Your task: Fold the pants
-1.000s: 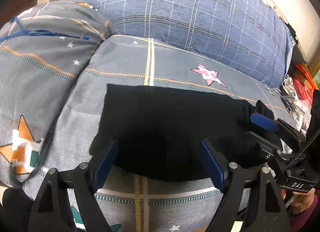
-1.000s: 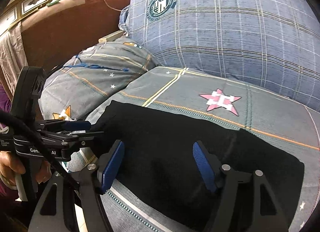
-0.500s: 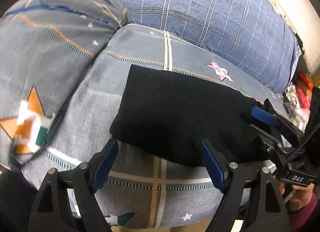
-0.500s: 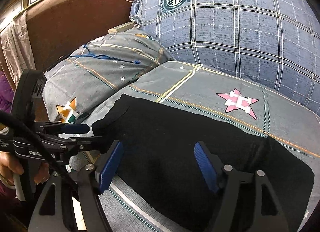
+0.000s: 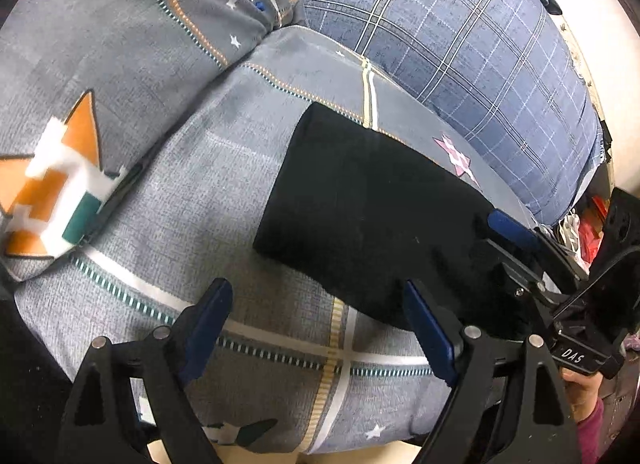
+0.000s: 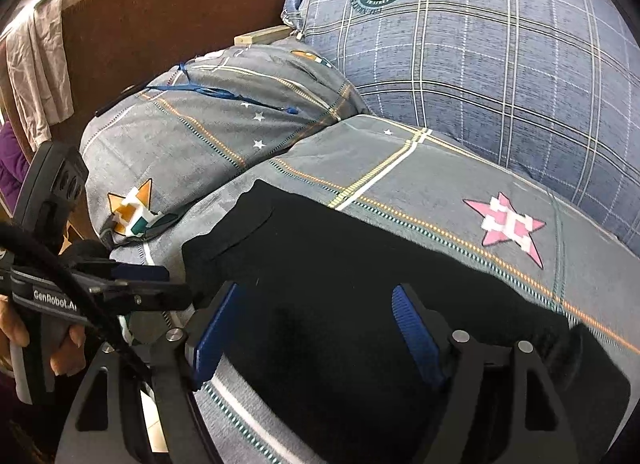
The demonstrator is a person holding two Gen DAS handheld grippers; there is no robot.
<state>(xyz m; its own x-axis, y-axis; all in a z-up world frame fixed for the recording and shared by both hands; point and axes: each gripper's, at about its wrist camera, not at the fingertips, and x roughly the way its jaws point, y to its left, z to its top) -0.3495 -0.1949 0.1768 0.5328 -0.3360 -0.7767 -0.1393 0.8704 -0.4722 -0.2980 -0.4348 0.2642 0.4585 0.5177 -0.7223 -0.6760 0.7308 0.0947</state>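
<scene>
The black pants (image 5: 368, 207) lie folded into a flat rectangle on the grey patterned cushion (image 5: 192, 191). They also show in the right wrist view (image 6: 360, 296). My left gripper (image 5: 320, 324) is open and empty, hovering over the cushion just off the pants' near left edge. My right gripper (image 6: 316, 328) is open and empty above the pants' near edge. The right gripper also shows at the right of the left wrist view (image 5: 520, 248), and the left gripper at the left of the right wrist view (image 6: 136, 284).
A big blue plaid pillow (image 6: 500, 47) stands behind the cushion. A second grey cushion (image 6: 208, 127) with an orange star lies to the left. A brown sofa back (image 6: 140, 23) with a cloth over it is behind. Clutter (image 5: 588, 223) sits at the far right.
My left gripper has pulled back and to the left, off the pants; they now lie to its right. My right gripper has backed off slightly. Both stay open.
</scene>
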